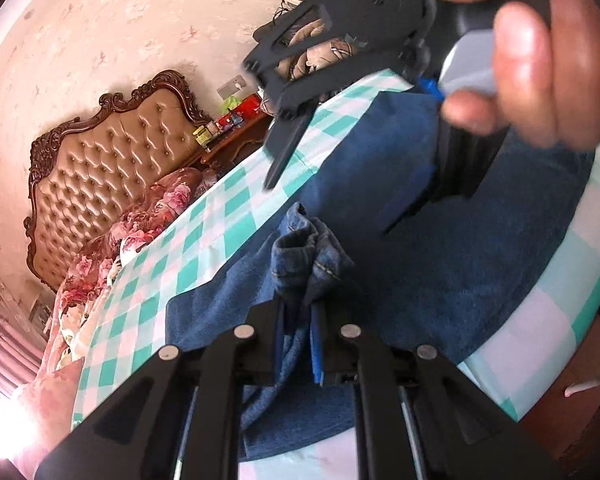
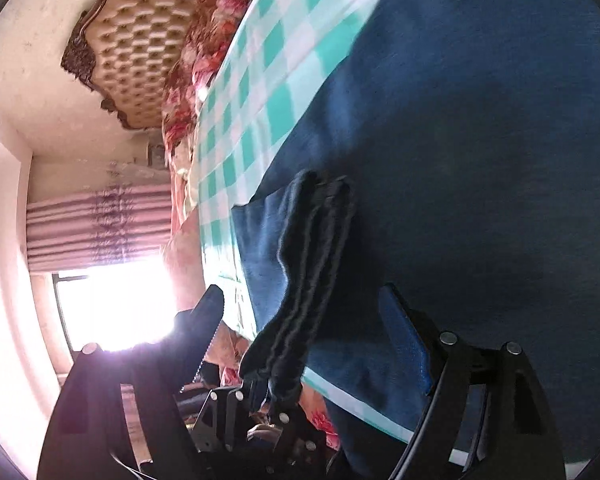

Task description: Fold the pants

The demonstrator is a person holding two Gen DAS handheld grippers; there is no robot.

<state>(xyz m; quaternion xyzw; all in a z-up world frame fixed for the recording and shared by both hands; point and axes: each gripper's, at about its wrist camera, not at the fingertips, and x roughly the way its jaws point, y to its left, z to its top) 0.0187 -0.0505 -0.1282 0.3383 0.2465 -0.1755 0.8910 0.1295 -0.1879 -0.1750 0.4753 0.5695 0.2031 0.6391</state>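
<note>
With the left gripper (image 1: 298, 312) pinching only a bunched hem of the jeans (image 1: 440, 248) spread on the checked bed sheet (image 1: 204, 232) at frame centre, and the right gripper (image 2: 300, 316) spread around that hem without gripping, the denim could slip free.

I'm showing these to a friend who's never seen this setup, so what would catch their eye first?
Probably the blue jeans spread across the green-checked bedspread, with a bunched hem pinched in the left gripper in the foreground. Next, the hand holding the open right gripper looms at upper right, and the tufted headboard stands behind at left.
</note>
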